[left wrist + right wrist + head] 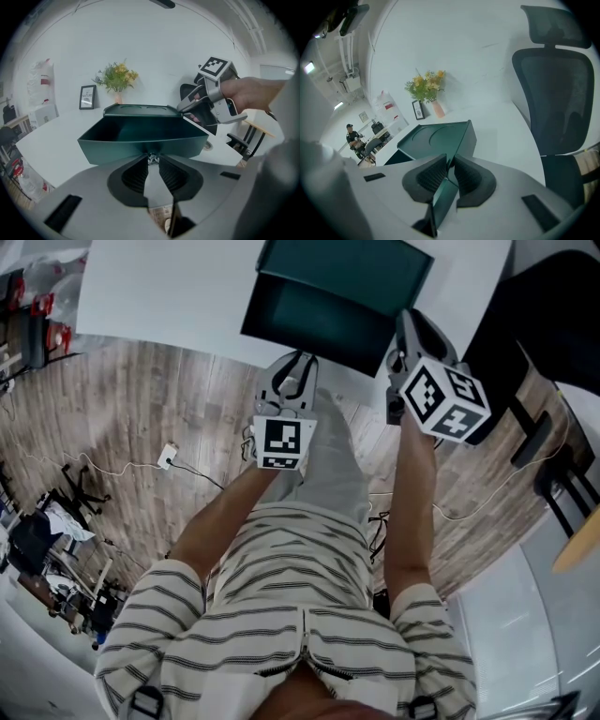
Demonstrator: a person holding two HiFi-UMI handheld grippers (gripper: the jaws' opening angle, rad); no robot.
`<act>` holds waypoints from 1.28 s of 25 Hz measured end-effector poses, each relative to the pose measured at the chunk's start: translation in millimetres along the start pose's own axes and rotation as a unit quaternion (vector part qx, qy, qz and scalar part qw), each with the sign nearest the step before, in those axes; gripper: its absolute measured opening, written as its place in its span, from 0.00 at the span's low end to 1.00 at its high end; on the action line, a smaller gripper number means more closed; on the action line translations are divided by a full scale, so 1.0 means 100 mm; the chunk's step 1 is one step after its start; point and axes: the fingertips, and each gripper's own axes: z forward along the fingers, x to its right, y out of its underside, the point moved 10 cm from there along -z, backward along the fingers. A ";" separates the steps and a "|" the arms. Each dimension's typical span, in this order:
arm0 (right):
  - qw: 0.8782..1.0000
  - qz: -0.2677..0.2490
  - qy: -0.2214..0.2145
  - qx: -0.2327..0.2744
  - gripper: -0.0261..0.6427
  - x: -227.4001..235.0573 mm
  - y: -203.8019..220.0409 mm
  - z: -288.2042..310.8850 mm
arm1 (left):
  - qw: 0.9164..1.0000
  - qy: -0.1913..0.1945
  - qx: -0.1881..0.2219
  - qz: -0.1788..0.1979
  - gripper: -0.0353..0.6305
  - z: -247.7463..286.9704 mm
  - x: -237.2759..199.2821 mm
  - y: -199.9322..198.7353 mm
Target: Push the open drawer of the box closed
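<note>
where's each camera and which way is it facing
Head view: on the person's head, looking down at the box; striped shirt and forearms show.
Left gripper view: on the left gripper, facing the drawer, jaws on its knob; right gripper shows.
Right gripper view: on the right gripper, facing across the box top, jaws clamping its edge.
Both gripper views share the flowers.

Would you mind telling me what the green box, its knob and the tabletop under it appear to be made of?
Green box: likely moulded plastic, matte dark green, with thin uniform walls and soft sheen. Its small drawer knob: probably metal, bright glint. Tabletop: smooth white, perhaps laminate; plain, seamless surface.
</note>
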 end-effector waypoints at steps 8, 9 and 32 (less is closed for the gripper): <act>1.000 -0.004 -0.008 -0.016 0.14 -0.01 -0.02 0.01 | 1.000 -0.002 0.002 -0.002 0.16 0.00 -0.04 -0.05; 1.000 -0.005 -0.008 -0.017 0.14 -0.02 -0.01 0.02 | 1.000 -0.002 0.001 -0.002 0.16 0.01 -0.04 -0.05; 0.999 0.005 -0.016 -0.033 0.15 0.00 -0.07 0.04 | 1.000 -0.007 -0.004 -0.008 0.16 0.21 -0.12 -0.19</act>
